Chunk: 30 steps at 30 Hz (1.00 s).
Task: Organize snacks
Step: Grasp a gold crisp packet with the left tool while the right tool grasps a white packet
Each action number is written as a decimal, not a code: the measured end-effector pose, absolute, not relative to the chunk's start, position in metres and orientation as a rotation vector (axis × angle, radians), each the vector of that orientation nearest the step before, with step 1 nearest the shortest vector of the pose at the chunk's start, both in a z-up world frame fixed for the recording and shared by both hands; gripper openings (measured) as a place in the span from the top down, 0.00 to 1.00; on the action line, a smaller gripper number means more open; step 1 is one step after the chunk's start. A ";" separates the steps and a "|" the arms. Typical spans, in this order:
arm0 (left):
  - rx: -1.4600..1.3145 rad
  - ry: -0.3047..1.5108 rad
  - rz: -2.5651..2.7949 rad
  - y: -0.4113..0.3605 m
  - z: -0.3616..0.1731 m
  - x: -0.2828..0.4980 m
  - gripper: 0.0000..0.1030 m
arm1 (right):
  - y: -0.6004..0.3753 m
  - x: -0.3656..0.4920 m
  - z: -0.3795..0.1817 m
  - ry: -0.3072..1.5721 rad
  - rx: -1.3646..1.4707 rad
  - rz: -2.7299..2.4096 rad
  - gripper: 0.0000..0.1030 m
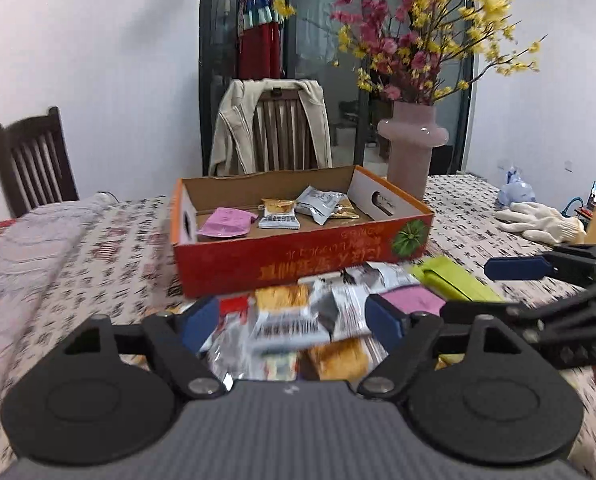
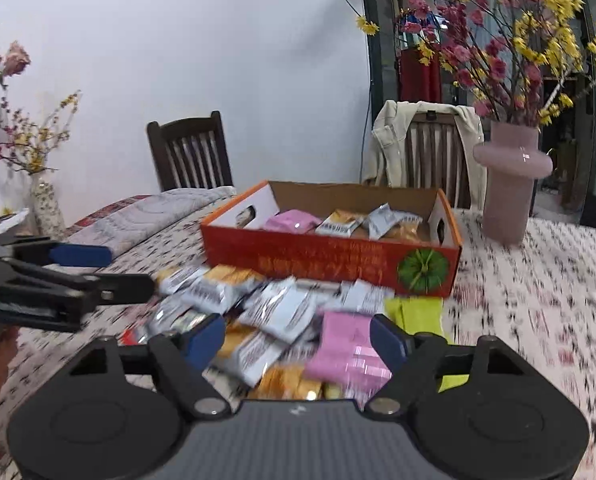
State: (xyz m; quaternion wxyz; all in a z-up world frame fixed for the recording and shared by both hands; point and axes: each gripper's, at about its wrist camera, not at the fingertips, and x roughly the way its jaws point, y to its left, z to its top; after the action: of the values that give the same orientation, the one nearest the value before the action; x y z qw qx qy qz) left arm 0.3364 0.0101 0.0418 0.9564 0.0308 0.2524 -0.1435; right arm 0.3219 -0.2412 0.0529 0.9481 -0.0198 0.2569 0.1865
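Note:
A red cardboard box (image 1: 298,256) (image 2: 326,260) stands open on the patterned tablecloth. It holds a pink packet (image 1: 225,222) and a few silver and gold packets (image 1: 322,204). A loose pile of snack packets (image 1: 281,300) (image 2: 273,308) lies in front of it, with a pink packet (image 2: 350,344) and a green one (image 2: 414,308) at its right end. My left gripper (image 1: 293,322) hangs open over the pile's left part with nothing between its pads. My right gripper (image 2: 298,342) is open beside it, its right finger next to the pink packet.
A pink vase of flowers (image 1: 412,140) (image 2: 510,176) stands behind the box on the right. White gloves (image 1: 538,220) lie at the far right. A folded quilt (image 1: 25,248) covers the left end, near a small vase (image 2: 47,204). Two chairs stand beyond the table.

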 end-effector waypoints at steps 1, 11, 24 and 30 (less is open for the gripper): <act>0.058 0.525 -0.300 0.007 0.036 0.350 0.21 | -0.239 0.329 0.054 0.522 -0.040 0.380 0.24; -0.128 0.613 -0.377 0.035 0.004 0.400 0.61 | -0.210 0.376 0.036 0.598 -0.058 0.406 0.24; -0.183 0.535 -0.245 0.073 0.038 0.357 0.61 | -0.181 0.421 0.005 0.686 -0.045 0.401 0.56; -0.215 0.541 -0.242 0.066 0.039 0.318 0.61 | -0.204 0.366 0.026 0.591 -0.043 0.379 0.57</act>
State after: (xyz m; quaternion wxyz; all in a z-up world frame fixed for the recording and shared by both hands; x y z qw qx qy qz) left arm 0.3184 0.0655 0.0394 0.9507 -0.1057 0.2660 -0.1192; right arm 0.3657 -0.2044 0.0261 0.9388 -0.0209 0.2896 0.1855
